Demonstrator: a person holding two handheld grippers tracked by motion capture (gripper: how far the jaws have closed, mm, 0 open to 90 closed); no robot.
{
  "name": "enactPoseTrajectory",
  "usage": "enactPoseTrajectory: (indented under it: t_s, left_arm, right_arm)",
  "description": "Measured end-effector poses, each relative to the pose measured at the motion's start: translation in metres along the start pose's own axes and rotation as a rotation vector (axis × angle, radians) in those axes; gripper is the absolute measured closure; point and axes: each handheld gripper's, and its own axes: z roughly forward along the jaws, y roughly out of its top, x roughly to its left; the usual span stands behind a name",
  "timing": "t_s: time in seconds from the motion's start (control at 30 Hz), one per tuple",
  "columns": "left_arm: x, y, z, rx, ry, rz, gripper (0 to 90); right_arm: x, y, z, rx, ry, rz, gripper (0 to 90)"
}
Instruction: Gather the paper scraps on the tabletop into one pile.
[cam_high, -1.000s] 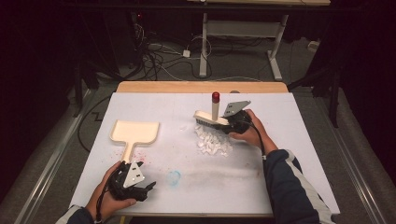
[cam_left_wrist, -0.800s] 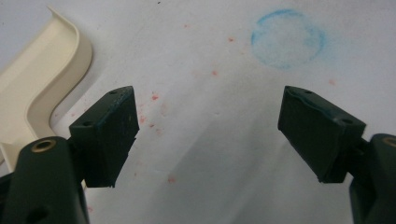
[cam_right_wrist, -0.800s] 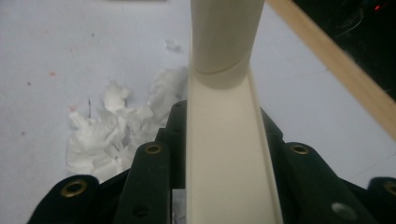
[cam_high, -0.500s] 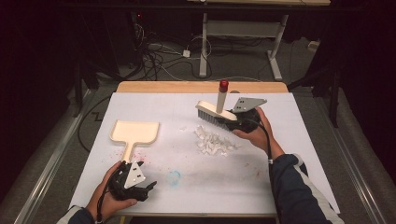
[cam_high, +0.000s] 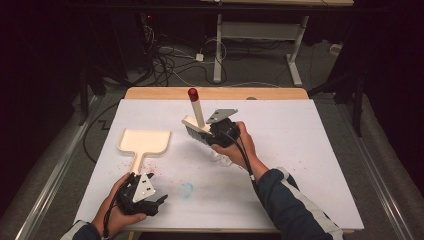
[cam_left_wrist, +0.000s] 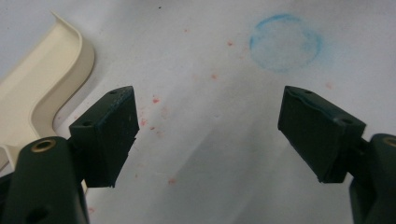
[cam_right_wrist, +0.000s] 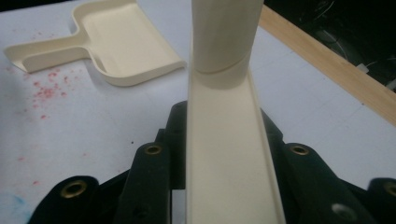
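The right tool is clamped on a cream brush with a red-tipped handle, held tilted above mid-bench. The left tool, jaws apart, rests near the cream dustpan.

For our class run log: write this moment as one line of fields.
left gripper: open, near dustpan handle | right gripper: shut on brush, lifted over table | scraps: under right hand

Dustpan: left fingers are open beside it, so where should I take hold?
Grip the dustpan by its narrow handle, which lies flat and points toward the left gripper. Come from that near end, closing across its width.
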Motion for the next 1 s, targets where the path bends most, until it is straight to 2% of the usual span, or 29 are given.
enactPoseTrajectory:
  t_s: [0.07,0.1,0.13,0.17,0.2,0.3,0.33,0.37,0.4,0.5,0.6,0.63,0.67,0.73,0.83,0.87,0.93,0.97,1.0]
  left_arm:
    - [0.000,0.000,0.000,-0.001,-0.002,0.000,19.7]
    - [0.001,0.000,0.000,-0.001,-0.003,0.000,19.7]
    - [0.001,0.000,0.000,0.000,-0.004,0.001,19.7]
    - [0.001,0.000,0.000,0.000,-0.005,0.002,19.8]
    - [0.001,0.000,0.000,-0.001,-0.006,0.003,19.8]
    - [0.001,-0.001,0.001,-0.001,-0.009,0.001,19.7]
    - [0.001,-0.001,0.001,0.001,-0.009,0.001,19.7]
    - [0.001,-0.001,0.001,0.003,-0.010,0.001,19.7]
    - [0.001,0.000,0.001,0.004,-0.010,0.002,19.7]
    - [0.000,0.000,0.001,0.006,-0.010,0.008,19.7]
    - [0.000,0.000,0.002,0.010,-0.015,0.005,19.7]
    - [0.000,0.000,0.002,0.011,-0.014,0.005,19.7]
    - [0.000,0.000,0.002,0.010,-0.011,0.003,19.7]
    - [0.000,0.000,0.002,0.010,-0.013,0.000,19.7]
    - [0.000,0.001,0.002,0.012,-0.009,-0.003,19.7]
    - [0.000,0.001,0.002,0.014,-0.008,-0.002,19.7]
    - [0.000,0.001,0.002,0.014,-0.005,-0.003,19.7]
    - [0.000,0.002,0.002,0.014,-0.005,-0.002,19.8]
    - [0.000,0.002,0.002,0.015,-0.002,-0.001,19.8]
  right_arm:
    - [0.000,0.002,0.004,0.021,-0.016,-0.014,67.7]
    - [-0.002,0.004,0.011,0.053,-0.024,-0.025,67.7]
    - [-0.002,0.004,0.011,0.053,-0.024,-0.025,67.7]
    - [-0.003,0.005,0.016,0.098,-0.029,-0.024,67.8]
    - [-0.004,0.004,0.017,0.116,-0.037,-0.035,67.8]
    - [-0.006,0.003,0.016,0.138,-0.020,-0.033,67.8]
    - [-0.008,0.002,0.011,0.154,-0.007,-0.020,67.9]
    - [-0.008,0.002,0.011,0.154,-0.007,-0.020,67.9]
    - [-0.009,0.001,0.004,0.174,-0.007,-0.012,67.8]
    - [-0.012,-0.003,-0.008,0.186,-0.007,-0.008,67.8]
    - [-0.017,-0.010,-0.021,0.197,-0.002,0.029,67.8]
    - [-0.017,-0.010,-0.021,0.197,-0.002,0.029,67.8]
    - [-0.020,-0.016,-0.032,0.189,0.003,0.042,67.8]
    - [-0.021,-0.018,-0.038,0.185,-0.003,0.050,67.8]
    - [-0.024,-0.025,-0.061,0.132,0.017,0.070,67.8]
    - [-0.024,-0.025,-0.061,0.132,0.017,0.070,67.8]
    - [-0.024,-0.026,-0.071,0.102,0.014,0.067,67.8]
    - [-0.024,-0.024,-0.076,0.069,0.000,0.062,67.7]
    - [-0.024,-0.024,-0.076,0.069,0.000,0.062,67.7]
